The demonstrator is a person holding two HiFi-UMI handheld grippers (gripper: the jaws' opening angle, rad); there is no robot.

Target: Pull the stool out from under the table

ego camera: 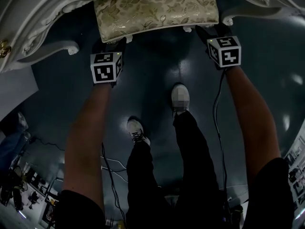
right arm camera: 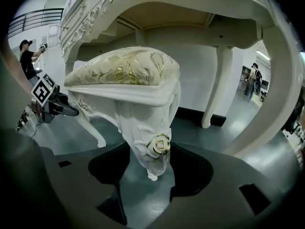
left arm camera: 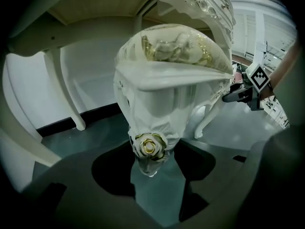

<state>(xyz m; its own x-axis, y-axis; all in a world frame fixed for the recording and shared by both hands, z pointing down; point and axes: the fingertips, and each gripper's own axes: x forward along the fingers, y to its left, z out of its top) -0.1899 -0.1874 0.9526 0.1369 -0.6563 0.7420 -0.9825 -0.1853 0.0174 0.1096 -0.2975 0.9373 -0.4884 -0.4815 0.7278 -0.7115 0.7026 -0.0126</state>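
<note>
The stool (ego camera: 155,6), white carved wood with a gold-flowered cushion, stands half under the white table (ego camera: 43,13). The left gripper (left arm camera: 151,166) and the right gripper (right arm camera: 150,171) each hold the jaws wide apart, one front leg between them.

Black trousers (ego camera: 193,166), white sneakers (ego camera: 180,98)

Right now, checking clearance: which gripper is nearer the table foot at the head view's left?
Left. The left gripper is close beside the table foot; the right gripper is beyond the stool, at its other side.
</note>
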